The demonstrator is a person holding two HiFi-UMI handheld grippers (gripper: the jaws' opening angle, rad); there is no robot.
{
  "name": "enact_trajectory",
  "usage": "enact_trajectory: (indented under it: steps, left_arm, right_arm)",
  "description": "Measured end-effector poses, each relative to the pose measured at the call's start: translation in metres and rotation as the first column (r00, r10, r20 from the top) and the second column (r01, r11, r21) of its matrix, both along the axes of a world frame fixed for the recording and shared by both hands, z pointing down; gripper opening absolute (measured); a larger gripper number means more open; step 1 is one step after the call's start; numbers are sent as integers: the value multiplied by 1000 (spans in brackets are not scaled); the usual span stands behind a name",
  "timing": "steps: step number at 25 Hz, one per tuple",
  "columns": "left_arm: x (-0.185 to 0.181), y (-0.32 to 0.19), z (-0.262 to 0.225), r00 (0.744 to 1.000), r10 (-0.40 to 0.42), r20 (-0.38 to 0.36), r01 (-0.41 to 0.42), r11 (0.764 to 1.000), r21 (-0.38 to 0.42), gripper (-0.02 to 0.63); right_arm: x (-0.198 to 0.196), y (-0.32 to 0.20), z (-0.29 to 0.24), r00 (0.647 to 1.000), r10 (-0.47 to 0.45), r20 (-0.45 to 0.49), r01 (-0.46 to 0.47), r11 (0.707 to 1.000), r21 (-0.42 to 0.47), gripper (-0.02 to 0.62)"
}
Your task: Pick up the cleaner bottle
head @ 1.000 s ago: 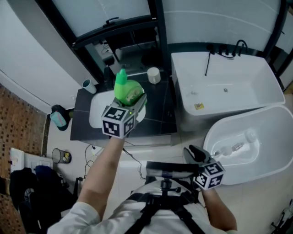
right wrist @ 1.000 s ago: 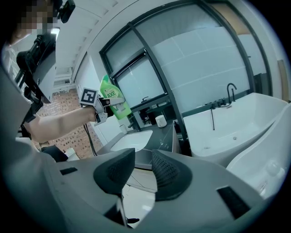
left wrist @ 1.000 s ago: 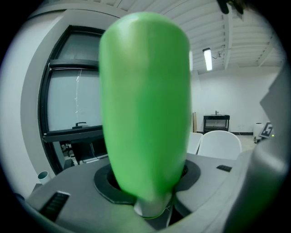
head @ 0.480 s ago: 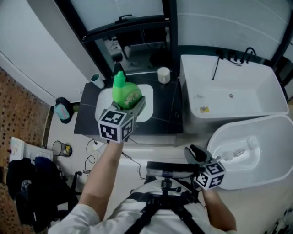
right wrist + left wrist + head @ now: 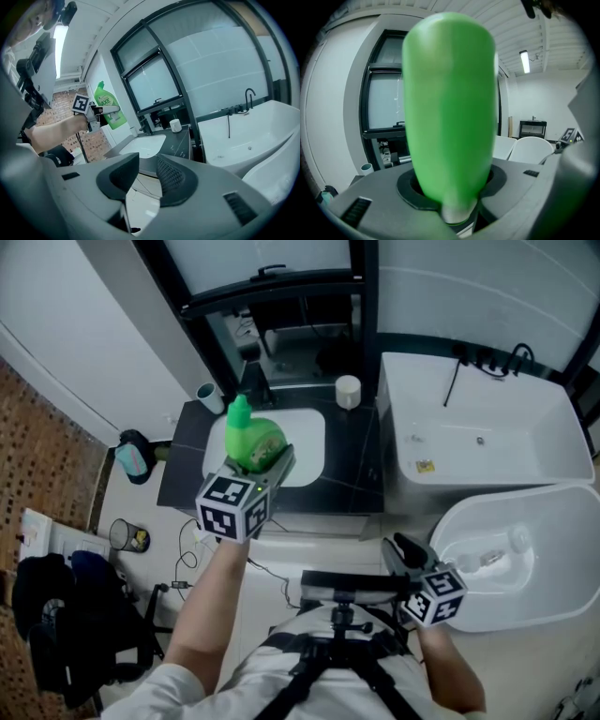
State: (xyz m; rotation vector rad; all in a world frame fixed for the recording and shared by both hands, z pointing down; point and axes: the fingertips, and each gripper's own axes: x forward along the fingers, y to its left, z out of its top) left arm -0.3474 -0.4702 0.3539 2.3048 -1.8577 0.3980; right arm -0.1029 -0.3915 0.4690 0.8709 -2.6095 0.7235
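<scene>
My left gripper (image 5: 270,463) held its jaws clamped on the green cleaner bottle (image 5: 253,435), cap uppermost, in the air above the white basin (image 5: 305,442) of the dark bench (image 5: 352,474); my right gripper (image 5: 405,549) had its jaws apart, empty.

Below me: dark counter (image 5: 354,465), white sink (image 5: 305,442) set in it, white cup (image 5: 348,390) at back, second cup (image 5: 210,397) at left corner.
</scene>
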Motion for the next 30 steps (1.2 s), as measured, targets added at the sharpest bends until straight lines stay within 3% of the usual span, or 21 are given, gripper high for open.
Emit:
enact_trajectory:
  steps: [30]
  left_arm:
    - [-25, 82, 20, 996, -88, -27, 87, 995, -39, 178]
  right_arm:
    - [-10, -7, -29, 1000, -31, -1, 31, 998, 63, 104]
